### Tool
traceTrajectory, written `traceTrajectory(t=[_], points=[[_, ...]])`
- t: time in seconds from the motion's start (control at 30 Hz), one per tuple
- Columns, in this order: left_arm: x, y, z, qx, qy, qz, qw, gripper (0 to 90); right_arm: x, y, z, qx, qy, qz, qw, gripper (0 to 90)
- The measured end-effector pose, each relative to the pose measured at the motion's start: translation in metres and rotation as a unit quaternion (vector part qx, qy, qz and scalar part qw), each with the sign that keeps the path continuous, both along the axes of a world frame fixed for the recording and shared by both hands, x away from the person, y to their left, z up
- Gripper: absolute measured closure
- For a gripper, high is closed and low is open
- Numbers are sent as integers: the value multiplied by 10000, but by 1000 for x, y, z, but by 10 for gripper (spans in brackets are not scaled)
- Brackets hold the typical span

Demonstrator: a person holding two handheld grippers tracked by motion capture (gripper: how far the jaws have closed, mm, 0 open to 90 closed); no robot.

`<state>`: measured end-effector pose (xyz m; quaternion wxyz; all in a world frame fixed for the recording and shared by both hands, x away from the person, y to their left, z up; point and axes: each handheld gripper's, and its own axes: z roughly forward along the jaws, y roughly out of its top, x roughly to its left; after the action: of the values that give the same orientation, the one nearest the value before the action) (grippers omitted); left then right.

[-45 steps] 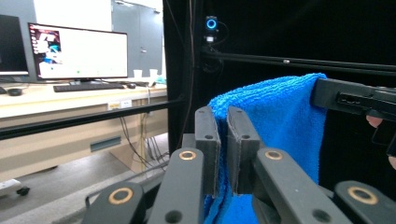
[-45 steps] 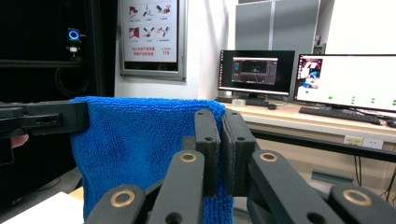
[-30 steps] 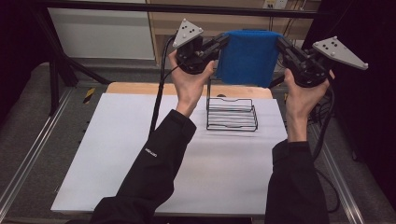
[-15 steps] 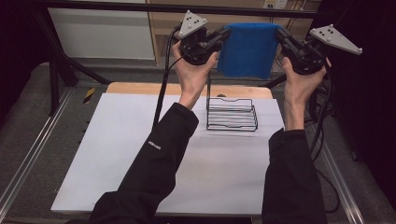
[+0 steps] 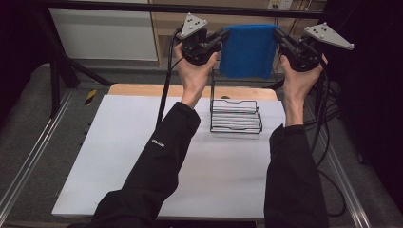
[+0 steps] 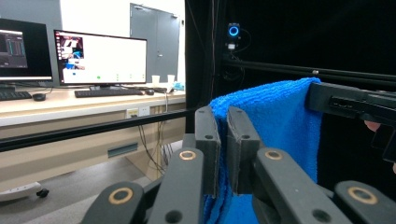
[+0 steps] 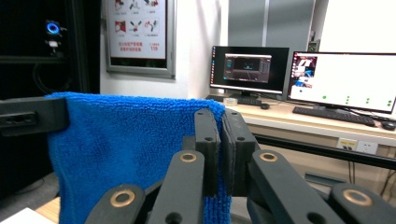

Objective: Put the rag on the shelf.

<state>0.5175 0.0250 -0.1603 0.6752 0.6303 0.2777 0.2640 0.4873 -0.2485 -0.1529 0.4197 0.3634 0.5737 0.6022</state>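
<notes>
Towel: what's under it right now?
The towel hangs from both grippers above the wire rack's rear upright, on the white table. The floor behind the towel is covered.

Overhead looks down; tool cameras share towel (image 6: 275, 126).

left gripper (image 5: 222, 37) clamped, right gripper (image 5: 279, 38) clamped, raised

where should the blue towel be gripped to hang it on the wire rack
By its two top corners, one from each side, as it is now: the left gripper and right gripper pinch the blue towel there, so it hangs flat and spread above the wire rack, probably easy to drape over its upright bar.
</notes>
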Motion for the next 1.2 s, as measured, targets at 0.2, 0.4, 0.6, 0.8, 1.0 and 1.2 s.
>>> traceTrajectory(t=[0.2,0.4,0.6,0.8,1.0,1.2], points=[[8,0,-7,64,73,23,10000,842,8,-1,-5,-104,124,13,9999,867],[10,1,-14,159,87,3,9998,842,10,-1,-12,-222,175,25,9996,867],[11,1,-26,276,128,-54,9995,842,12,-3,-23,-336,261,48,9991,867],[10,-1,-37,473,161,-92,9987,842,12,-7,-39,-273,426,88,9987,867],[7,-1,-48,538,210,-168,9982,842,7,-10,-52,-286,539,136,9980,867],[2,0,-56,581,252,-303,9975,842,-2,-13,-57,-267,667,239,9971,864]])
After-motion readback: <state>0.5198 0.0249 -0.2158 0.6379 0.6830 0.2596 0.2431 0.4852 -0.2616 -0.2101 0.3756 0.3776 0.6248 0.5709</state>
